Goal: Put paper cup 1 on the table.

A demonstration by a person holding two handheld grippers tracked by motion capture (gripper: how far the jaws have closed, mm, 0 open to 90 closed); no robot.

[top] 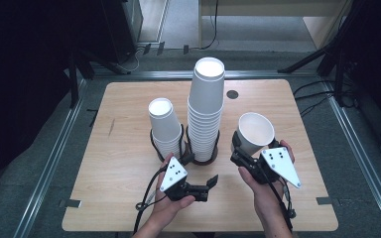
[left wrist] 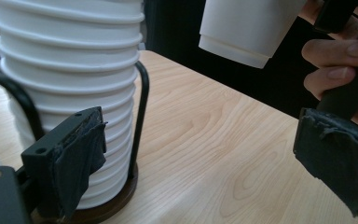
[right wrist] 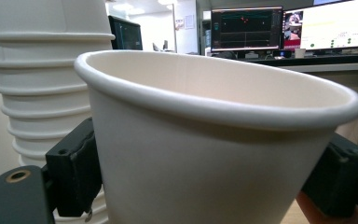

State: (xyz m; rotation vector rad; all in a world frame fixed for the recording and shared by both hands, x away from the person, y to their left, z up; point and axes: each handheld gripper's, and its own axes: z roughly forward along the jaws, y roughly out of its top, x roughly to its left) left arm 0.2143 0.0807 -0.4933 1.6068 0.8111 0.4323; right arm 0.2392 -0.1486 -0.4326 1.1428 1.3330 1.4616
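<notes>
A tall stack of white paper cups (top: 206, 109) stands mid-table in a black wire holder (left wrist: 142, 116). To its left is a shorter stack (top: 164, 126) in a similar holder. My right gripper (top: 254, 148) is shut on a single white cup (top: 255, 133), held tilted above the table, right of the tall stack. In the right gripper view that cup (right wrist: 205, 154) sits between the jaws, with the tall stack (right wrist: 42, 93) behind it. My left gripper (top: 200, 169) is open and holds nothing, in front of the tall stack's base (left wrist: 70, 60). The held cup's bottom (left wrist: 251, 28) hangs at upper right there.
The wooden table (top: 124, 163) has bare room at left and along the front edge. A small black round grommet (top: 232, 94) lies at the back. Dark stands and cables ring the table on the floor. Monitors (right wrist: 289, 28) glow far behind.
</notes>
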